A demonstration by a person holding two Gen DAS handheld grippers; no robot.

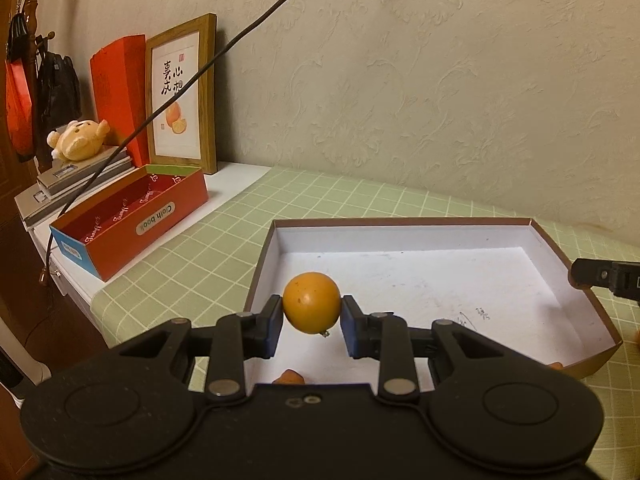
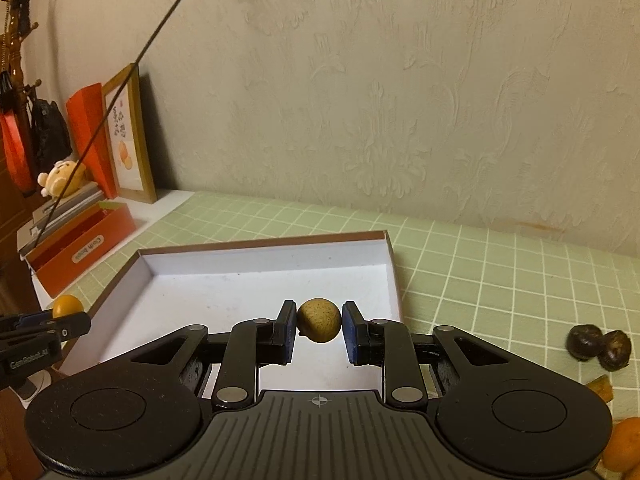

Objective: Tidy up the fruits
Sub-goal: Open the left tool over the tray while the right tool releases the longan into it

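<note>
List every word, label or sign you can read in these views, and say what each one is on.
"Cloth book": oval label on the red box, seen upside down.
"GenRobot.AI": body of the left gripper.
Calligraphy characters on the framed picture: too stylised to read reliably.
Script inside the red box and scribbles on the white tray: too small to read.

I see the shallow box (image 1: pixel 400 276) lying on the checked cloth (image 1: pixel 320 196), with the wall behind it. My left gripper (image 1: pixel 311 312) holds a round fruit (image 1: pixel 311 302) above the box's near left part; my right gripper (image 2: pixel 319 322) holds a rough fruit (image 2: pixel 319 320) above its near right part. Left of the shallow box sits an open carton (image 1: pixel 132 220), a framed picture (image 1: pixel 182 96) leaning behind it. Two dark nuts (image 2: pixel 598 346) lie on the cloth, right of the box.
</note>
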